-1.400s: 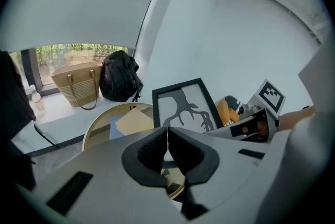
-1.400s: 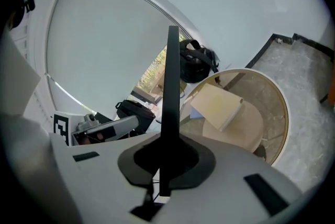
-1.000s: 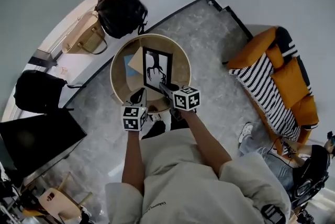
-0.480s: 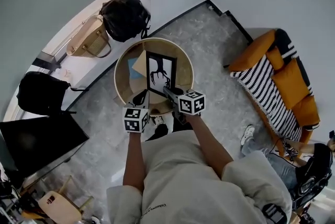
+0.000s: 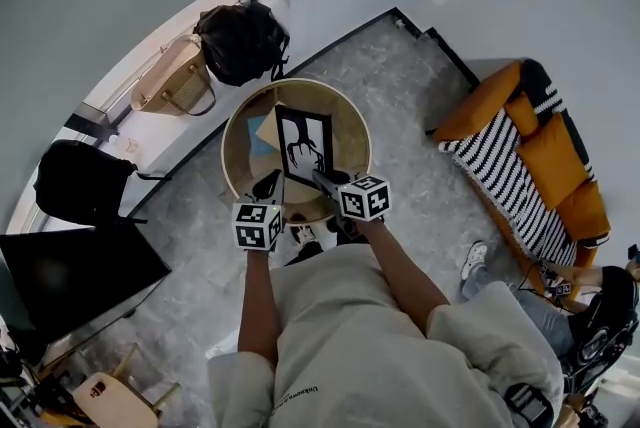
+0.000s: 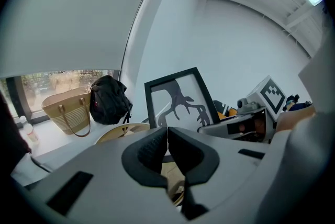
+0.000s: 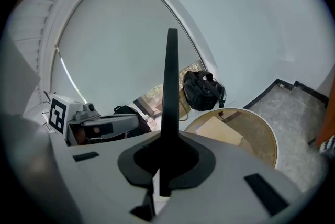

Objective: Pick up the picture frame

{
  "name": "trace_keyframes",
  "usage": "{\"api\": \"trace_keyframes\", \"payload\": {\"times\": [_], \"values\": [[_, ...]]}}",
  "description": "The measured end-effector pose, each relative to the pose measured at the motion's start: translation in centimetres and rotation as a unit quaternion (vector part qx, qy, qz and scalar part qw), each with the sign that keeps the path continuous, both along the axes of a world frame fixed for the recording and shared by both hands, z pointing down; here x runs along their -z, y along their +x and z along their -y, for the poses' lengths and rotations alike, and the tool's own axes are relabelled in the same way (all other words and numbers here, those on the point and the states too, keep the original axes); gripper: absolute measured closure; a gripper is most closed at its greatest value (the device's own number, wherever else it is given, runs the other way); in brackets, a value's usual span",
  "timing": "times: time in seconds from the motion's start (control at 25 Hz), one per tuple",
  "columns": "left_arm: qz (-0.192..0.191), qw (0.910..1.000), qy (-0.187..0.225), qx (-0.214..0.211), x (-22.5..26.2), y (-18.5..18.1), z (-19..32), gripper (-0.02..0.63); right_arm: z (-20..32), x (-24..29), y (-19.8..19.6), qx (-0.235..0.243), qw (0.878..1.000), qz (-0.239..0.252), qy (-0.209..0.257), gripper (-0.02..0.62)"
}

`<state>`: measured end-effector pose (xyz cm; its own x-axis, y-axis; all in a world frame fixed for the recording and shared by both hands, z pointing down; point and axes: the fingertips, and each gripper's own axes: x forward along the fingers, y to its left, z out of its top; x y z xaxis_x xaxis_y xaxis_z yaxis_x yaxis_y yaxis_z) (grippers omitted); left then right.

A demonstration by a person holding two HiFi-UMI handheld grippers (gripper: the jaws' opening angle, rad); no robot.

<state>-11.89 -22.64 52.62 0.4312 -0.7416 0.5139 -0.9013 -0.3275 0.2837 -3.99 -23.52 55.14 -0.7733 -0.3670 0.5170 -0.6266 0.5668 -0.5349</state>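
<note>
1. The right gripper [image 7: 167,157] pinches the picture frame [image 5: 303,144] near a lower corner, its black edge clamped between the jaws.
2. The frame, holding a dark branching print, stands upright above the round wooden table [image 5: 235,166].
3. The left gripper [image 6: 167,148] hovers just beside it, jaws pressed together and empty.

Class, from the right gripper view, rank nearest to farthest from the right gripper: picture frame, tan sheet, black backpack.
1. picture frame: edge-on, clamped in the right gripper.
2. tan sheet: on the round table, to the right.
3. black backpack: beyond the table.
</note>
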Motion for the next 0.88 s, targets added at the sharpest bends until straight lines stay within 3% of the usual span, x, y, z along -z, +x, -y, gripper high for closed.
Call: {"api": "trace_keyframes", "payload": {"times": [0.88], "values": [[-0.004, 0.9999, -0.011, 0.003, -1.1, 0.2, -0.2, 0.586, -0.4, -0.3, 0.8, 0.006, 1.000, -0.003, -0.004, 0.555]]}}
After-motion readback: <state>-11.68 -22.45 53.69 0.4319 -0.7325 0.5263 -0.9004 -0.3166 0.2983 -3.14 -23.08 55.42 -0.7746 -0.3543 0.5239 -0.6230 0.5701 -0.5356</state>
